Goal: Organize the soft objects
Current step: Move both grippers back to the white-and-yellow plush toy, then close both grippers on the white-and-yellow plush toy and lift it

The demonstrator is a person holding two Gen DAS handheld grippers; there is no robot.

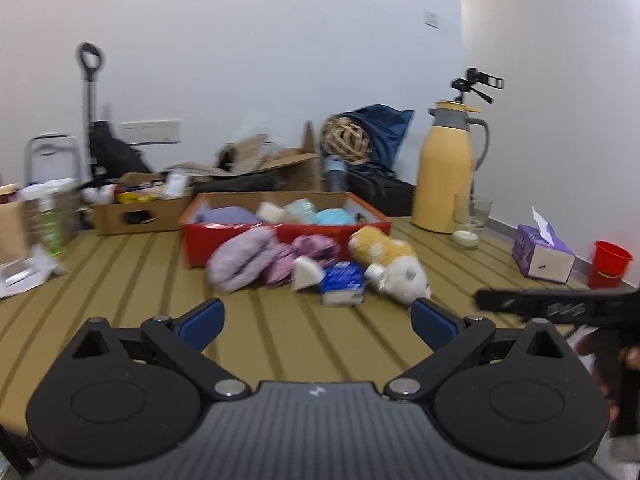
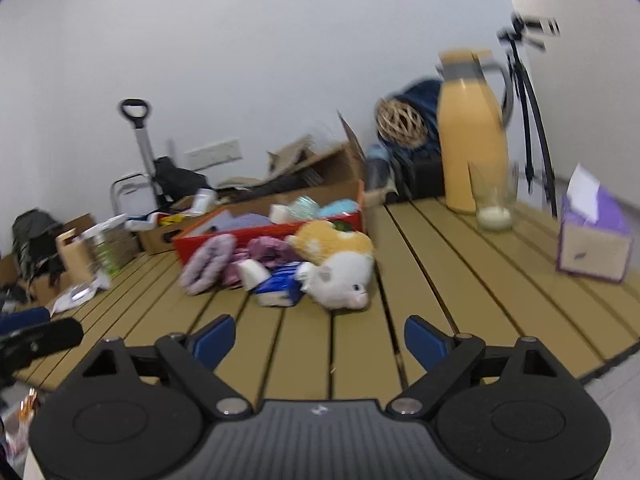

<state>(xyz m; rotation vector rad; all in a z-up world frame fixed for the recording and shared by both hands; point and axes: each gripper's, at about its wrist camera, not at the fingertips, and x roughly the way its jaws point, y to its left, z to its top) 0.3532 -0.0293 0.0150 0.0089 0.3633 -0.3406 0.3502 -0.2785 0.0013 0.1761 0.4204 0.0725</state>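
Both grippers hang over the near part of the slatted table [image 2: 460,264], well short of the pile. Left gripper [image 1: 318,312]: jaws spread wide, nothing between them. Right gripper [image 2: 320,338]: likewise spread and empty.

Soft objects lie in a heap just in front of the red box [image 1: 366,230]: lilac towel [image 1: 240,258], pink cloth [image 1: 316,246], white sponge wedge [image 1: 306,274], blue tissue pack [image 1: 342,282], orange-and-white plush toy [image 2: 340,264]. The box already holds several soft pieces.

Judgement: the step is the approach to a first pick. Take an outer piece. The plush is nearest your right gripper; close on its body, not an ear, so it does not swing. Lift clear of the box's front wall before you carry over.

Watch the glass [image 2: 494,208] and the yellow thermos jug [image 2: 472,136] to the right, and the purple tissue box [image 2: 596,240]; all stand well apart from the pile. Keep the two grippers from crossing. Frames are blurred, so fine contact cannot be read.
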